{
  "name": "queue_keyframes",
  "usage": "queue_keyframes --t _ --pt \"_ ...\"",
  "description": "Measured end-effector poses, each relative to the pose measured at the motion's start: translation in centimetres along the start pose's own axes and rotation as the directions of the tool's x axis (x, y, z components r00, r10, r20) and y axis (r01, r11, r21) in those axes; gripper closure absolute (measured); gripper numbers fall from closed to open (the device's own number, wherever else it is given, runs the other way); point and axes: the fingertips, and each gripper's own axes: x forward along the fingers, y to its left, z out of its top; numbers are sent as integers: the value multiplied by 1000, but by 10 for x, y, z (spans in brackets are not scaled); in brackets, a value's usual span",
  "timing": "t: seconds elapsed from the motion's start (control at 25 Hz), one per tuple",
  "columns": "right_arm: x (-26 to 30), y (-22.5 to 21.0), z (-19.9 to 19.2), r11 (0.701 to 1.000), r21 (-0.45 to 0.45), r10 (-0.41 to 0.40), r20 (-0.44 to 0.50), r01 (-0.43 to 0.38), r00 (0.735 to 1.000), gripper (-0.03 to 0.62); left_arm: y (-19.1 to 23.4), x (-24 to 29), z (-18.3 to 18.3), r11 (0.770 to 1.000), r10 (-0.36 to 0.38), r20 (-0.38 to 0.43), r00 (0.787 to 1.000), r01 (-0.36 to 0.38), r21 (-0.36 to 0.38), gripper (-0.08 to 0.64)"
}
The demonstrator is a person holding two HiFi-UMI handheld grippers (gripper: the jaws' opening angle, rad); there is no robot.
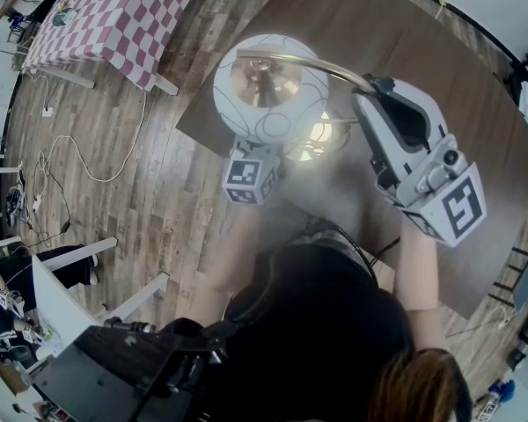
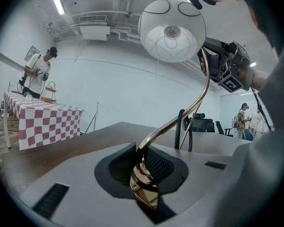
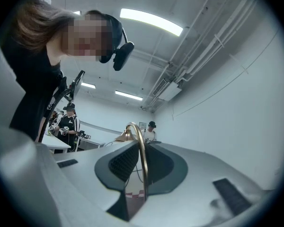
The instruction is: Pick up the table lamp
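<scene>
Over the dark bench (image 1: 475,86), at our twelve o'clock, the table lamp (image 1: 268,86) carries its white globe (image 2: 173,30) uppermost; we cannot tell whether its foot rests there. Our left hand-held gripper (image 2: 143,167), at the globe's six o'clock, is clamped on the brass stem (image 2: 199,108) low down. The right hand-held gripper (image 3: 141,167), at three o'clock, has the upper stem between its jaws, with slack on one side. We judge that on lifting the top-heavy globe could twist the slick stem in that loose hold.

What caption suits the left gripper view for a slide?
Left tool clamps the table lamp by its brass stem, white globe shade above.
</scene>
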Motion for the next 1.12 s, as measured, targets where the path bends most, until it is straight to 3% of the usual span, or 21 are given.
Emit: queue_keyframes --t 1.12 --pt "-8 3 17 999 44 -4 70 1 998 546 -8 2 13 1000 30 4 1000 -30 7 512"
